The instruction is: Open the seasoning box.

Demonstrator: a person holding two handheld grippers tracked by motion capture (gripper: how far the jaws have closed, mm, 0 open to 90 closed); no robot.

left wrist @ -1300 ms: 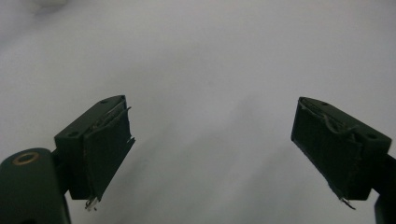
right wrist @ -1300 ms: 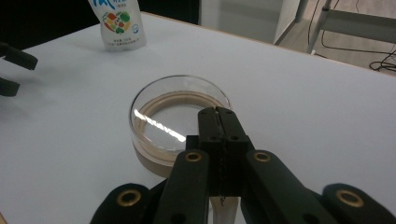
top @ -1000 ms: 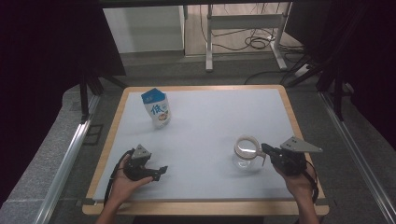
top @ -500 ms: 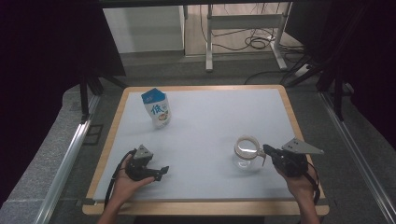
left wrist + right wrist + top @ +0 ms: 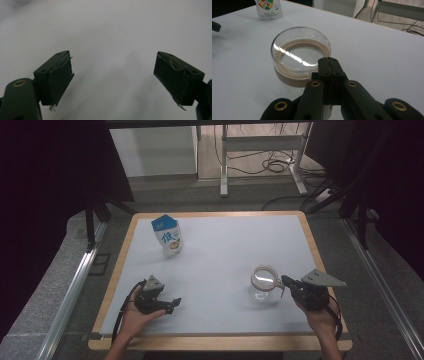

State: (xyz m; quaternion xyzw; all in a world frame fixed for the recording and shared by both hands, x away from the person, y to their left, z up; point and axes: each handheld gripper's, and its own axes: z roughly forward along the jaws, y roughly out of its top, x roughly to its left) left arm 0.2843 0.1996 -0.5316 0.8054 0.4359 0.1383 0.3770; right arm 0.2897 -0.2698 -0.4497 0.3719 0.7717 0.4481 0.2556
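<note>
A clear glass jar (image 5: 264, 282) with a wooden-coloured base stands at the front right of the white table (image 5: 230, 245). My right gripper (image 5: 284, 280) lies just to its right, held by a hand, jaws pressed together. In the right gripper view the shut right gripper (image 5: 328, 60) has its tips at the near rim of the jar (image 5: 299, 55), with nothing visible between them. My left gripper (image 5: 172, 305) rests at the front left in the other hand. The left gripper (image 5: 122, 82) stands wide open over bare table.
A blue and white carton (image 5: 170, 237) stands upright at the back left of the table, and the carton (image 5: 268, 8) shows beyond the jar. A wooden border (image 5: 215, 340) frames the top. Metal rails run along both sides, and cables lie on the floor behind.
</note>
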